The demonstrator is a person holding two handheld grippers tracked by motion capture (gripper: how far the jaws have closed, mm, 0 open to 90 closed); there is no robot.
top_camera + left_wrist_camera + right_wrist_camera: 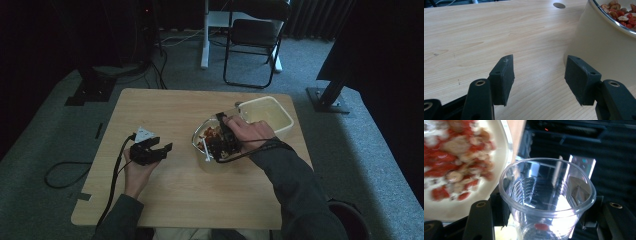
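Note:
A round cream bowl (pixel 199 134) of red and pale food pieces (pixel 456 157) stands right of the table's middle. My right gripper (pixel 216 145) hangs over the bowl, shut on a clear plastic cup (pixel 546 195) that lies tilted between its jaws. One small red piece (pixel 541 226) rests in the cup's bottom. My left gripper (pixel 162 149) rests on the wood left of the bowl. In the left gripper view its jaws stand wide apart around bare wood, and the left gripper (pixel 539 77) is open, with the bowl's wall (pixel 599 42) close on the right.
A rectangular cream container (pixel 280 112) stands behind the bowl near the table's far right corner. The wooden table (pixel 165 110) has a small round hole (pixel 559 5) in its top. A folding chair (pixel 255 40) and a stand base (pixel 327 97) are on the floor beyond.

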